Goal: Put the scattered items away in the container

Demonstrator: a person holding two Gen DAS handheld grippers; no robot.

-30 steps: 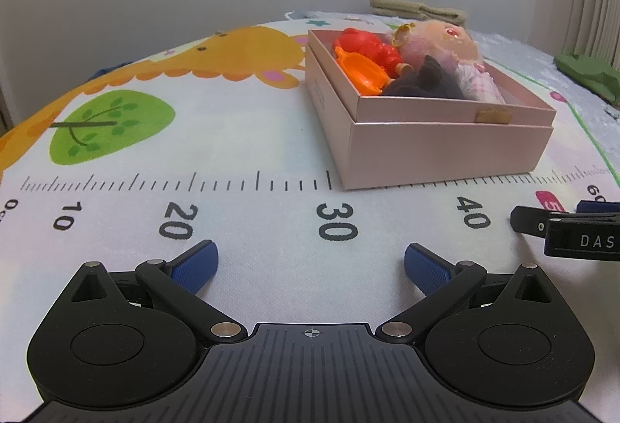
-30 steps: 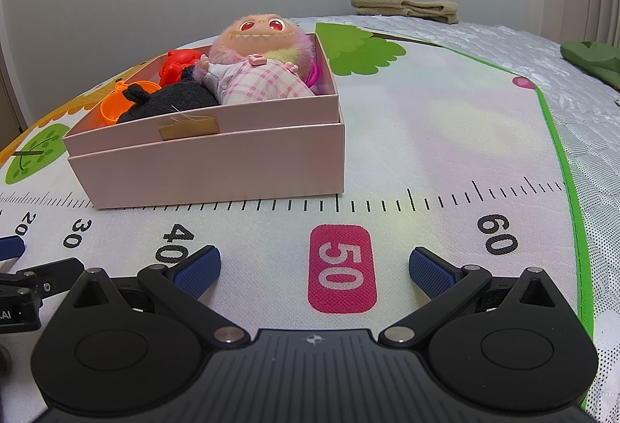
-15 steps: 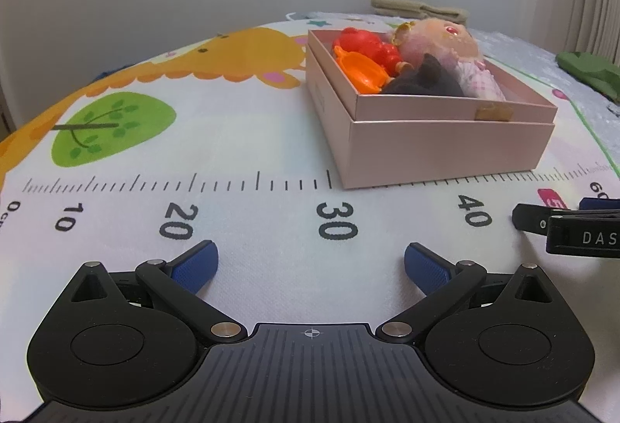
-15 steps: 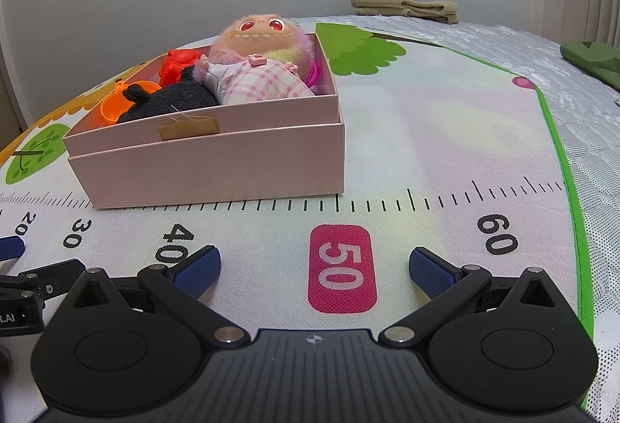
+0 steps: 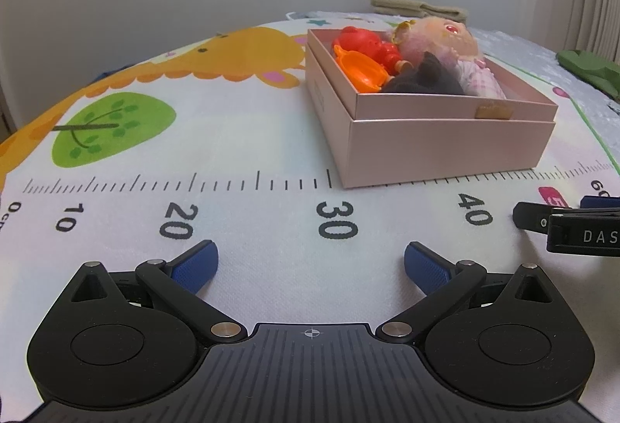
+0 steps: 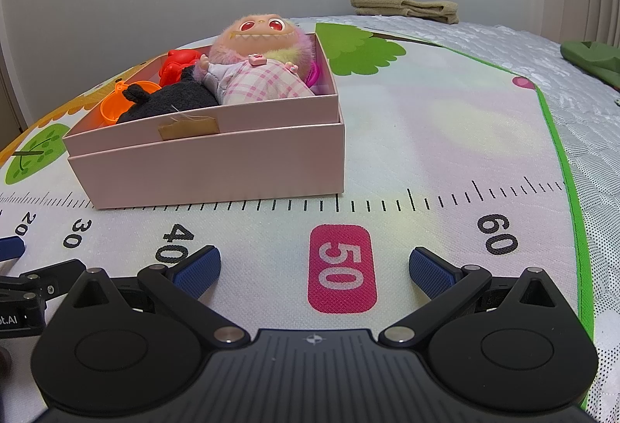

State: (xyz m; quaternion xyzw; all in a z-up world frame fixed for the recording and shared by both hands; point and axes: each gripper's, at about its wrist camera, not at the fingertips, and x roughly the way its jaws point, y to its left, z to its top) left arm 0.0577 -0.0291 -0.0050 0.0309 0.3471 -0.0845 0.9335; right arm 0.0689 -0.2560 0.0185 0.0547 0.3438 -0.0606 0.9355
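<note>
On the mat, pink box long axis along the ruler, toys inside, both grippers' fingers apart, empty.

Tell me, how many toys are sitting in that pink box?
4, maybe more hidden: fuzzy doll at the far end, black plush in front of it, red figure and orange cup along the pink box's left side.

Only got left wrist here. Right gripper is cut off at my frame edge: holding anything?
Observer: No. The right gripper is open, nothing in it, over the 50 mark.
Operator: Any toys right of the box?
Observer: None show; the mat beside the pink box is bare to its green border.
Operator: Anything boxed I miss?
Observer: A magenta item behind the doll.
</note>
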